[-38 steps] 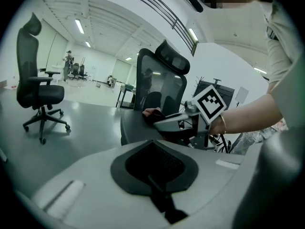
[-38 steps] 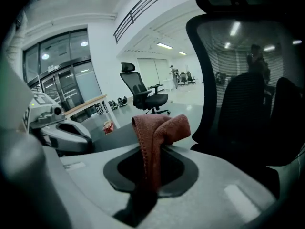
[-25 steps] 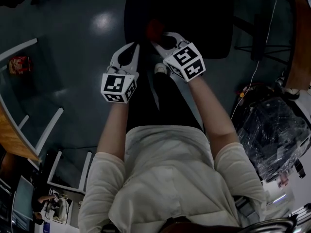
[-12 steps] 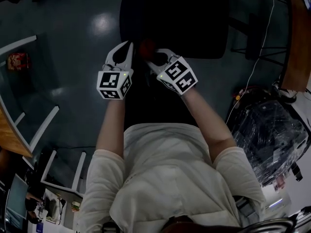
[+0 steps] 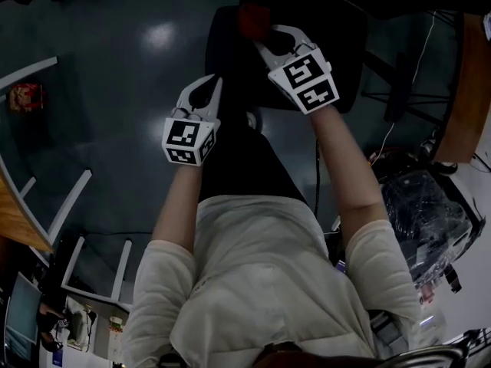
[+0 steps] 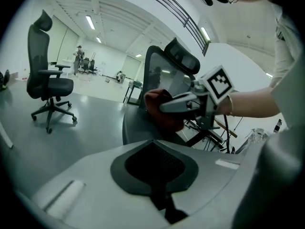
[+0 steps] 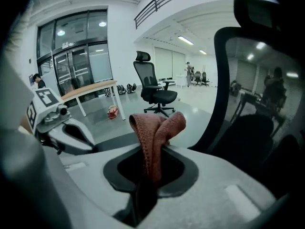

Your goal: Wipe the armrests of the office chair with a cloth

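The right tongs, pinching the red cloth, now reach forward over the office chair, well ahead of the left tongs, which they flanked closely half a second earlier.

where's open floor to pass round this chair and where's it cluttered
Bare grey floor lies left of the black office chair, up to the white-framed glass desk. Right of the chair is crowded: trailing cables, a plastic-wrapped bundle, a wooden table.
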`<state>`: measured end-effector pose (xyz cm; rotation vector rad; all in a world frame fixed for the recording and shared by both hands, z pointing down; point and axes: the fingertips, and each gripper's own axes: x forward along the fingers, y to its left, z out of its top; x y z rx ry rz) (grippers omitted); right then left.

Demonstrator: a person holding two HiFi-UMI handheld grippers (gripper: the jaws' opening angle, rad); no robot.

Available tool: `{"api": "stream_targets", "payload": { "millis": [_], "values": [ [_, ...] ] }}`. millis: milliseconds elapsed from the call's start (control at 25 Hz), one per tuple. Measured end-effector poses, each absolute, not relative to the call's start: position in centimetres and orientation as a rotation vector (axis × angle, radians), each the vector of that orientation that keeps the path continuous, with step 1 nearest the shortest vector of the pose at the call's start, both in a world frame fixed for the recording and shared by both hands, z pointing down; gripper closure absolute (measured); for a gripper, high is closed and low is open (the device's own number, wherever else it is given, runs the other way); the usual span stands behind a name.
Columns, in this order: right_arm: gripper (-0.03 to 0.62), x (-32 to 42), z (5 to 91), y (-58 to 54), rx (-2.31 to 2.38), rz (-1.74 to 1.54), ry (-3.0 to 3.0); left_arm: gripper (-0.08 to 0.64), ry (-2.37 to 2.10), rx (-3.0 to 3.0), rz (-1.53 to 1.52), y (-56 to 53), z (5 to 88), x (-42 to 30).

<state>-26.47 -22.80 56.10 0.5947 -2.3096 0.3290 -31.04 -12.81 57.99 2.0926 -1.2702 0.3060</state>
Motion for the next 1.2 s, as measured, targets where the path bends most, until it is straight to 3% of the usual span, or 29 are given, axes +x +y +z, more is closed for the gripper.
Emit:
{"api": "stream_targets", "payload": {
  "millis": [200, 520, 1200],
  "values": [
    [0.548, -31.9, 56.6, -29.2, 0.492, 0.178, -2.287, 0.543, -1.169, 2.133, 0.331, -14.4, 58.0, -30.8],
    [0.548, -36.5, 59.2, -29.0, 0.269, 0.157, -2.242, 0.543, -1.137, 2.115, 0.274, -14.6, 57.8, -31.1],
    [0.549, -27.6, 59.3, -30.7, 0.647, 0.511, -2.161, 0.543, -1.241, 2.067, 0.254, -14.6, 57.8, -31.8]
  ]
}}
